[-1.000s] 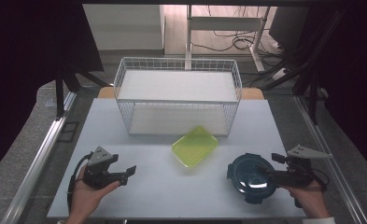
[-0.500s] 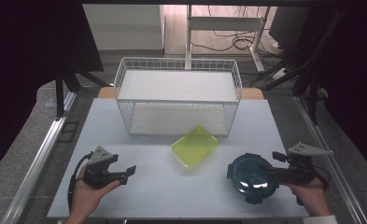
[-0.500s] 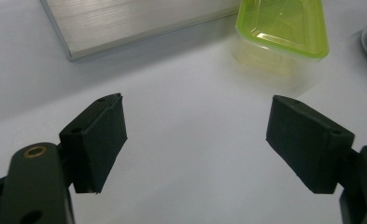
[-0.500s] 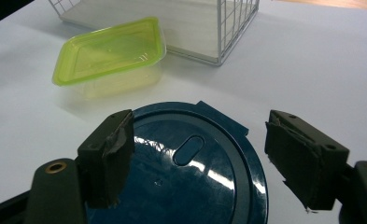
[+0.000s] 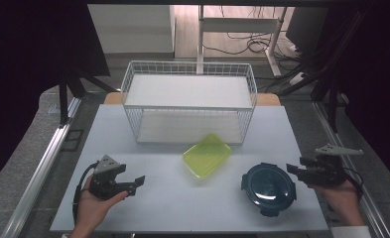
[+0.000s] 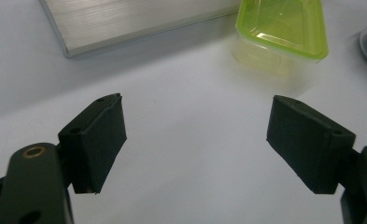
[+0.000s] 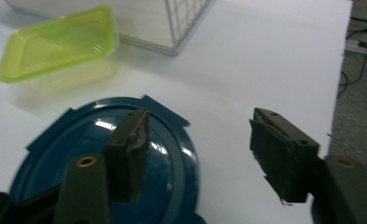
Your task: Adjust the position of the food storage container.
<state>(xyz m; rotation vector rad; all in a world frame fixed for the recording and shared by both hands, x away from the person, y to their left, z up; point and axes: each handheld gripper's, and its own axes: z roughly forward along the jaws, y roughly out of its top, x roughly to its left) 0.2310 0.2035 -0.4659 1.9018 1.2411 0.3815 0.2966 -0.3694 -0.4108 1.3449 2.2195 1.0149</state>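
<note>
A round dark-blue lidded container (image 5: 268, 182) (image 7: 45, 154) sits at the table's front right. My right gripper (image 5: 297, 167) (image 7: 201, 114) hovers at its right rim; its jaws have just been closing but still stand apart, with the lid's edge and bare table below and nothing pressed between them. A lime-green rectangular container (image 5: 207, 154) (image 6: 284, 25) (image 7: 55, 42) lies mid-table, in front of a white wire basket (image 5: 190, 124). At the front left, my left gripper (image 5: 134, 184) (image 6: 197, 101) rests low over the white table (image 5: 182, 203), wide open and empty, pointing toward the green container.
The wire basket (image 7: 186, 14) stands at the back centre and holds nothing that I can see. Metal rails run along the table's left and right edges. Dark stands and cables lie on the floor beyond the table.
My right gripper has drawn back to the right, off the blue container's lid toward its rim, and its jaws look narrower. The left hand and both containers have stayed put.
</note>
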